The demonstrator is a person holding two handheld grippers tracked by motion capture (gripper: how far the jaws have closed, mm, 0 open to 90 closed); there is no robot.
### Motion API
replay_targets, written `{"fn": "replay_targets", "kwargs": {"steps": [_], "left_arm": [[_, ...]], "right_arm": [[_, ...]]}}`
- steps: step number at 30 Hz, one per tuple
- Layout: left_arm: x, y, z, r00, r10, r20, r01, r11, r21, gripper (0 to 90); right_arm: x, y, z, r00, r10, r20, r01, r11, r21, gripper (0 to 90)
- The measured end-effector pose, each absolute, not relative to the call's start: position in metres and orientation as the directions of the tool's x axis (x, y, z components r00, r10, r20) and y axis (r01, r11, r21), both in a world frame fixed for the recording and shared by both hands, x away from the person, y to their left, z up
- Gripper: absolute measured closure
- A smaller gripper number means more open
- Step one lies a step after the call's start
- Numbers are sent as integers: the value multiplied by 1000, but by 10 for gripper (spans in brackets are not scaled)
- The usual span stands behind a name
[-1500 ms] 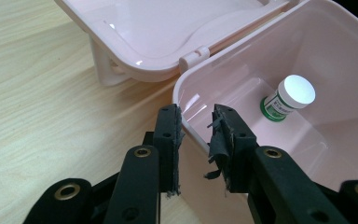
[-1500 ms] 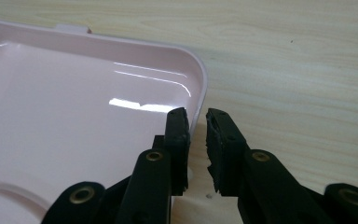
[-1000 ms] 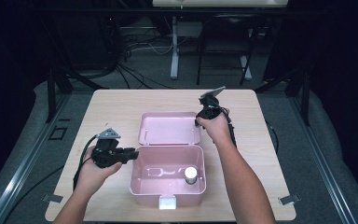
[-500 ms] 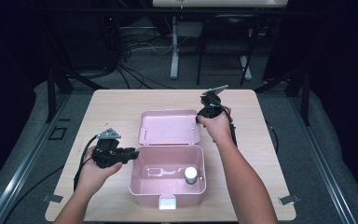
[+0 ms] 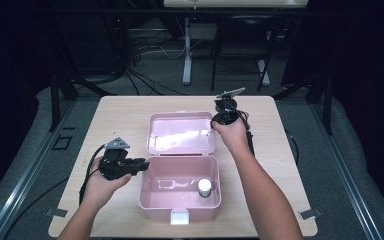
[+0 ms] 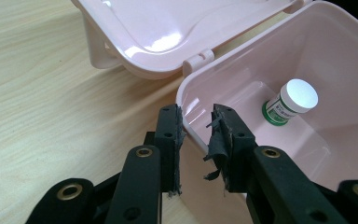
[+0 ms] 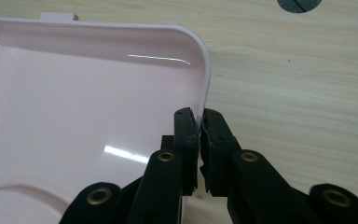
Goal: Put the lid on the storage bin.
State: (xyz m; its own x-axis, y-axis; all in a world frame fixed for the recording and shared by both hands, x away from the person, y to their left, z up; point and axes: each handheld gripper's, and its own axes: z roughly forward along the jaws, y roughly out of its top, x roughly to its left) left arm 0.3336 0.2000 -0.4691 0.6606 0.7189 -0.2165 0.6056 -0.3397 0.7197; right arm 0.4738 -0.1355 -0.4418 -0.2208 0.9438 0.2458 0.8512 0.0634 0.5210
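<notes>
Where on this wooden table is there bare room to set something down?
The light wooden table is bare left of the open pink plastic box and its flat-lying lid, and along the right edge. Inside the box, a white-capped bottle stands at the right. Both grippers crowd the box's rims.

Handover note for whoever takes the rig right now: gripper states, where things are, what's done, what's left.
Left gripper: jaws astride the left wall of the pink box; whether the pads press cannot be told.
Right gripper: jaws have just been closing, now pinching the right edge of the lid.
Things: the box stands open mid-table, its lid laid back flat behind it on the table. A white-capped bottle stands inside, by the right wall.
Done: bottle in, both grippers placed.
Left, probably: swing the lid over, then press the front latch.
</notes>
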Motion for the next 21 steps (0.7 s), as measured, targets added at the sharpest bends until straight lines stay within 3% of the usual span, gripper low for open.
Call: {"fn": "replay_targets", "kwargs": {"steps": [13, 21], "left_arm": [[334, 200, -469, 659, 720, -217, 607, -339, 719, 727], [335, 200, -470, 663, 718, -213, 602, -342, 721, 726]], "right_arm": [[450, -126, -425, -225, 963, 148, 755, 77, 651, 871], [441, -127, -419, -230, 961, 152, 721, 63, 690, 874]]}}
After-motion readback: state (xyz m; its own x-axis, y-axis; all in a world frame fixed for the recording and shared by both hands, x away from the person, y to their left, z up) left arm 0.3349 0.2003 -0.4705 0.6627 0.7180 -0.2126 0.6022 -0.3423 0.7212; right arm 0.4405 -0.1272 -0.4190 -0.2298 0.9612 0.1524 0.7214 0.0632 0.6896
